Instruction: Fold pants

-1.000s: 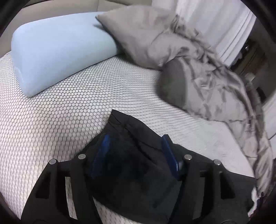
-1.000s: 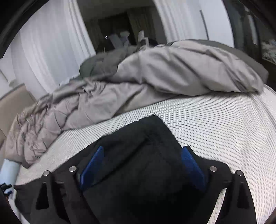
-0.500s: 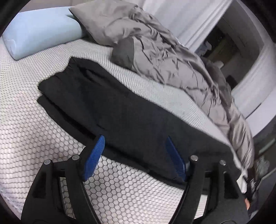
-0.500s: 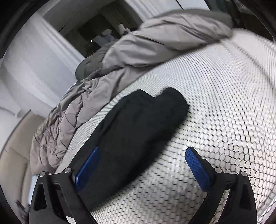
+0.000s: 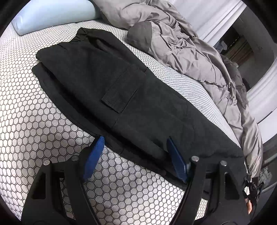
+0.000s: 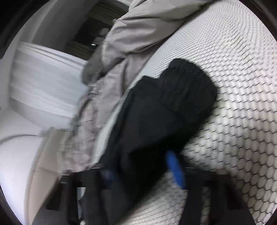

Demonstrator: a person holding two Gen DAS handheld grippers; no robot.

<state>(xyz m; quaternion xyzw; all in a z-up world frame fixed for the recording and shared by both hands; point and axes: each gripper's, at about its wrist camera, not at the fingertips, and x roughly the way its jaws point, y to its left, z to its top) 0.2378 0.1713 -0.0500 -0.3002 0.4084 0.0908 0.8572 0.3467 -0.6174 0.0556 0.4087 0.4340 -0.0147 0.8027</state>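
Black cargo pants [image 5: 121, 90] lie flat and folded lengthwise on the honeycomb-patterned mattress [image 5: 31, 121], waistband toward the pillow, a flap pocket on top. My left gripper [image 5: 135, 148] is open and empty, raised above the pants' near edge around mid-leg. In the blurred right wrist view the leg end of the pants [image 6: 164, 112] stretches away from my right gripper [image 6: 142, 166]. One blue pad [image 6: 174, 166] shows over the black cloth; the other is smeared. The jaws stand narrower than before, but whether they grip the cloth is unclear.
A crumpled grey duvet [image 5: 199, 52] lies along the far side of the pants, also in the right wrist view [image 6: 121, 52]. A light blue pillow [image 5: 52, 13] sits at the head of the bed. White curtains [image 6: 43, 77] hang beyond.
Both grippers have let go of the pants and pulled back. The pants now lie spread on the mattress. The right gripper swung round fast and its jaws look narrower.
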